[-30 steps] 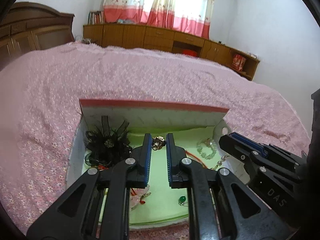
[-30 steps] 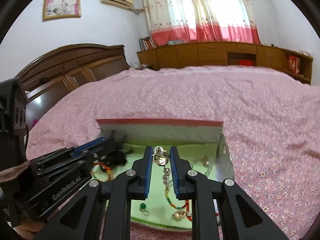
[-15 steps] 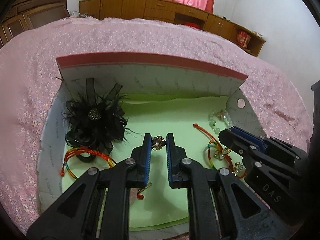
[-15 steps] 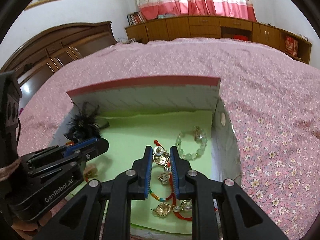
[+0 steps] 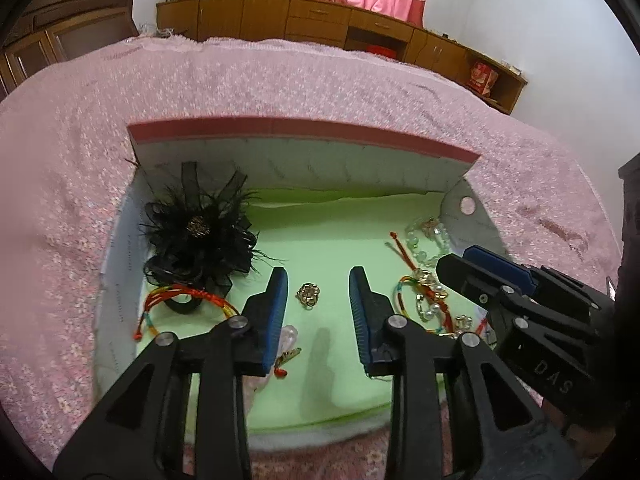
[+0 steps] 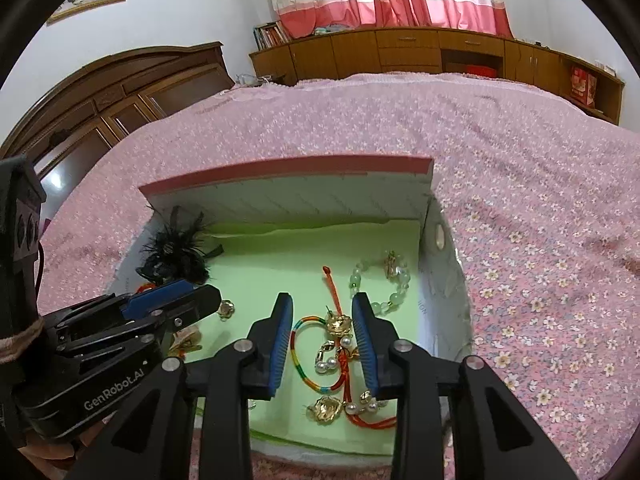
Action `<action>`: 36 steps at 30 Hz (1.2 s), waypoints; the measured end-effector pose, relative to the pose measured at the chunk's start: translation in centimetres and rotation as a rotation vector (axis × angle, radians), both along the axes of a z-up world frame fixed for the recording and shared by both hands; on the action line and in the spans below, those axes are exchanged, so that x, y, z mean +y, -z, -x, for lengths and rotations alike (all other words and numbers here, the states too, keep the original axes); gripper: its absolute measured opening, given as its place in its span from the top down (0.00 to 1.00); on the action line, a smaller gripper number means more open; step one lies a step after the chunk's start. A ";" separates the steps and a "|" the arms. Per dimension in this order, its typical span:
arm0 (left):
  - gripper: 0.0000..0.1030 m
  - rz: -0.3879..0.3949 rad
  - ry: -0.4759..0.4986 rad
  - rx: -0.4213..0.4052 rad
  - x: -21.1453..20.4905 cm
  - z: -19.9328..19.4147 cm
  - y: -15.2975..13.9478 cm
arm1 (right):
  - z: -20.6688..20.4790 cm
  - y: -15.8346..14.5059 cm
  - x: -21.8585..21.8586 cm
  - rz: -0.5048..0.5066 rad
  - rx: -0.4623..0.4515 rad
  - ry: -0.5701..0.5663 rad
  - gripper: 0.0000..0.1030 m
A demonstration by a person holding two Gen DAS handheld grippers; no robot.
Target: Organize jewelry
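Note:
An open box with a green lining lies on the pink bed. My left gripper is open, and a small gold ring-like piece lies on the lining between its fingers. My right gripper is open over a gold pearl earring that lies on a rainbow cord bracelet. A second gold earring lies nearer the box's front. A pale green bead bracelet and a black feather flower also lie in the box.
The box's lid stands upright at the back. A red cord bracelet lies by the flower. The pink flowered bedspread surrounds the box. A wooden headboard and cabinets stand beyond.
Both grippers have opened and dropped their pieces onto the green lining: the left its gold ring-like piece, the right its gold pearl earring. Both cameras tilted slightly.

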State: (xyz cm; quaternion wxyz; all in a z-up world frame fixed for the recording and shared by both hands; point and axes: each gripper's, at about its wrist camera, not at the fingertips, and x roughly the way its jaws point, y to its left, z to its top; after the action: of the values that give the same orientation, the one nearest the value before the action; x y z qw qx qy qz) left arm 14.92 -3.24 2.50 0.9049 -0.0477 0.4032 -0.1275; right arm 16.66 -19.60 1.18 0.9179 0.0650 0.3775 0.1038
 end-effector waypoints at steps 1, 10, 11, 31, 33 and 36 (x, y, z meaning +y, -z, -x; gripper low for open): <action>0.76 0.002 0.000 -0.010 0.1 0.5 -0.4 | 0.3 -0.2 0.1 -0.003 -0.004 -0.001 0.66; 0.71 -0.008 -0.029 -0.069 0.9 4.1 -2.0 | 4.2 -2.8 0.7 -0.030 -0.075 -0.031 0.57; 0.70 -0.007 -0.031 -0.073 0.9 4.3 -2.1 | 4.7 -3.0 0.7 -0.032 -0.084 -0.034 0.57; 0.64 -0.015 -0.097 -0.183 2.1 10.1 -2.3 | 11.8 -2.6 0.9 -0.017 -0.178 0.012 0.41; 0.64 -0.018 -0.103 -0.184 2.1 10.4 -2.1 | 12.1 -2.2 0.9 -0.006 -0.189 0.027 0.38; 0.63 -0.043 -0.118 -0.176 2.0 10.4 -1.3 | 12.5 -1.7 1.0 0.019 -0.201 0.042 0.35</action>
State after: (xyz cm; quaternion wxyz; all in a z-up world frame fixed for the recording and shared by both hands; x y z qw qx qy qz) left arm 4.49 -1.23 3.82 0.9436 -0.0405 0.3212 -0.0689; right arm 4.18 -18.60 2.89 0.9536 0.0535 0.2831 0.0871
